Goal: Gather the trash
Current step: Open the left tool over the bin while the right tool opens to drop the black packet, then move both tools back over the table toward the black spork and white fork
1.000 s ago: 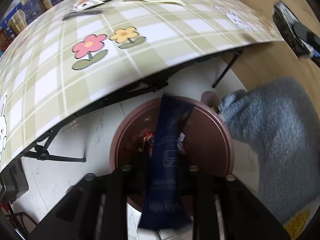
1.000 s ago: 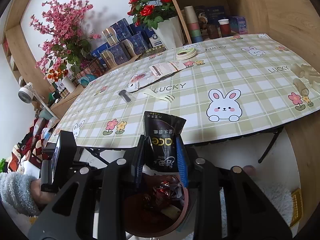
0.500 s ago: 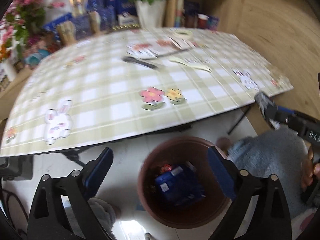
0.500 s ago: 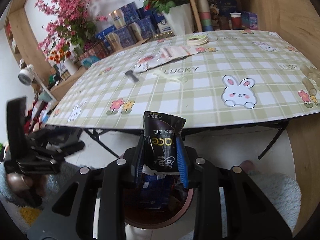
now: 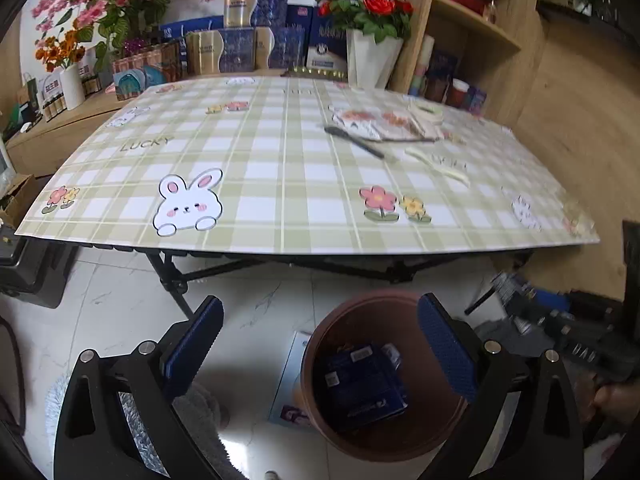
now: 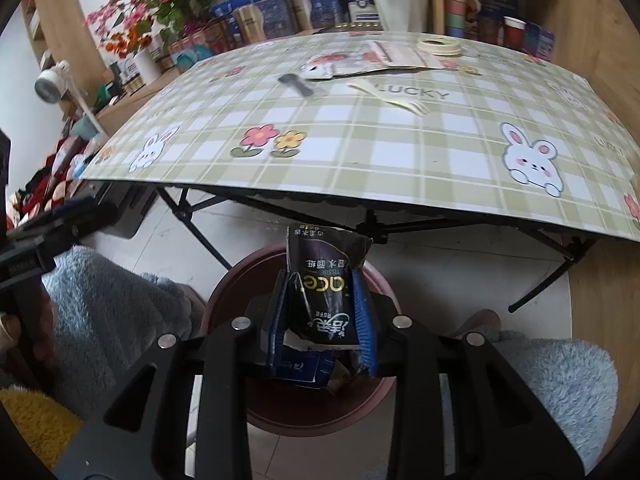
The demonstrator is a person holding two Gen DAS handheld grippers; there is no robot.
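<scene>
A brown round bin (image 5: 316, 344) stands on the floor in front of the table, with a dark blue packet (image 5: 360, 384) lying inside. My left gripper (image 5: 318, 306) hangs above it, open wide, nothing between its blue pads. In the right wrist view my right gripper (image 6: 320, 280) is shut on a crumpled black tissue packet (image 6: 326, 264), held right over the bin (image 6: 224, 300). On the checked tablecloth lie a white printed packet (image 6: 360, 62), a pale plastic fork (image 6: 394, 98), a short black item (image 6: 296, 82) and a tape roll (image 6: 438, 44).
The table's black folding legs (image 6: 200, 232) stand just behind the bin. Fluffy blue-grey fabric (image 6: 112, 300) lies on both sides of it. Boxes, flower vases (image 5: 368, 60) and a wooden shelf (image 5: 472, 28) line the far side of the table.
My left gripper opened and let the dark blue packet fall into the bin, then rose and tipped up toward the table. My right gripper carried the black packet over the bin.
</scene>
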